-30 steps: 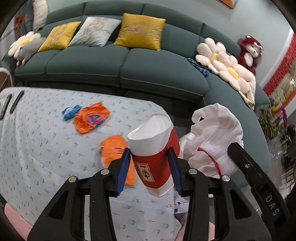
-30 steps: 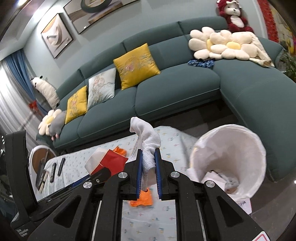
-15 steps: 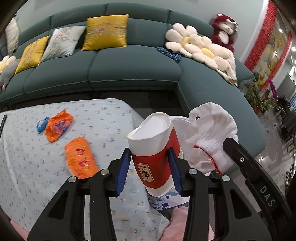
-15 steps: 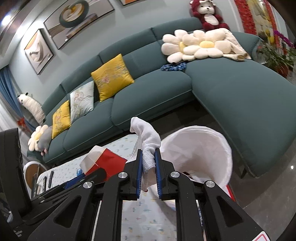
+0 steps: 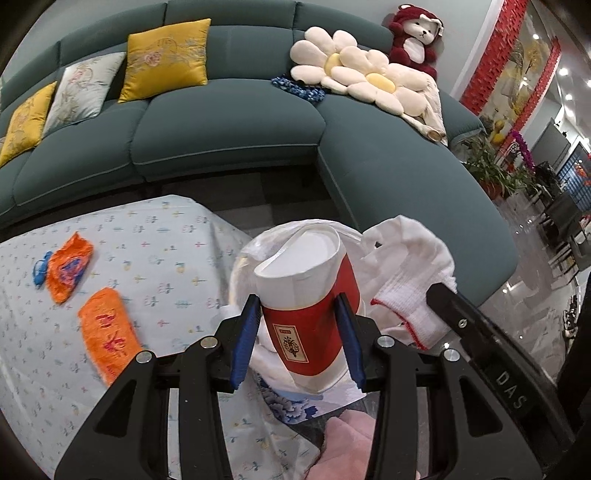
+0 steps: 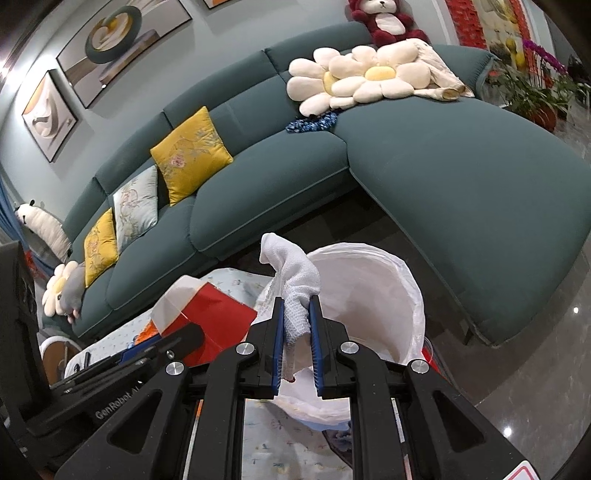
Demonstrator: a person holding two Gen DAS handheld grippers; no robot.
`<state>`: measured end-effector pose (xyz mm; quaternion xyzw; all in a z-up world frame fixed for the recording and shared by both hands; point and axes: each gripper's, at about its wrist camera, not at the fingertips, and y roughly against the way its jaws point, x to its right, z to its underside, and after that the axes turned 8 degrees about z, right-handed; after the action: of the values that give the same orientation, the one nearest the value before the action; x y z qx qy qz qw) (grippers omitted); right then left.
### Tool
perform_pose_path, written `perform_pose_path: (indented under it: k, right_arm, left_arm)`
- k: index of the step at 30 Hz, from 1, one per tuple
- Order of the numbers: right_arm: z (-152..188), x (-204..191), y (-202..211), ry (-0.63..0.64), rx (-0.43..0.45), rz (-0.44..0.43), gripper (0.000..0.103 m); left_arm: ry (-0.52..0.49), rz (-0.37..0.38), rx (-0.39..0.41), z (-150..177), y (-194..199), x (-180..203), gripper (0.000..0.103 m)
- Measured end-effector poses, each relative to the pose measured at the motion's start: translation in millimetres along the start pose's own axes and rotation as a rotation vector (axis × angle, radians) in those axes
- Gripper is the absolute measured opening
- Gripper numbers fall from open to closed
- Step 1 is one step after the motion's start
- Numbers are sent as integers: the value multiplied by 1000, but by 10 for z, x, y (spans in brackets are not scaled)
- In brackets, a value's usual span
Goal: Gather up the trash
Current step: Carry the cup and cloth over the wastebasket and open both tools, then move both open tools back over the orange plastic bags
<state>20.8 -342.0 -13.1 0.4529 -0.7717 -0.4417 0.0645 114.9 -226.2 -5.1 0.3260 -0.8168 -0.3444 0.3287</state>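
The cup (image 5: 308, 306), judged light and easily crushed, is clamped at mid-wall by the left gripper (image 5: 299, 338) above the bag (image 6: 373, 295), while soft cloth (image 6: 295, 291) is pinched in the right gripper (image 6: 297, 347).

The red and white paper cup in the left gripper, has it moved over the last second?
Yes. The red and white paper cup has travelled right, off the patterned tablecloth toward the white trash bag.

Teal sectional sofa (image 6: 424, 155), yellow cushions (image 6: 190, 153), framed pictures (image 6: 125, 35) on grey-blue wall, glossy grey floor (image 6: 535, 369)
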Motion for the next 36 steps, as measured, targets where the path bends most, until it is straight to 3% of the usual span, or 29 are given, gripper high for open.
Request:
perform_pose_path:
  k: [4,7,10,12,21,36]
  right_arm:
    - [-36,43,-131,-4,-16,6,14]
    - [-46,35,-188,0,-17,19,19]
    - [-59,17,-237,-1,-21,15,24]
    - [-56,-20,-258,3,-21,19,30]
    - [34,-258,-261,56,-29,24,38]
    - [168,-646,-226,130,-46,8,44]
  left_arm:
    - [9,15,-1,-53,-121,-6,42]
    - [27,0,10,-76,-150,-50,59]
    - [35,-12,20,-83,-143,-100,65]
    - [36,-24,22,-81,-138,-131,65]
    - [81,-61,39,-41,-24,-396,65]
    - [169,-106,69,70,264,-866,65]
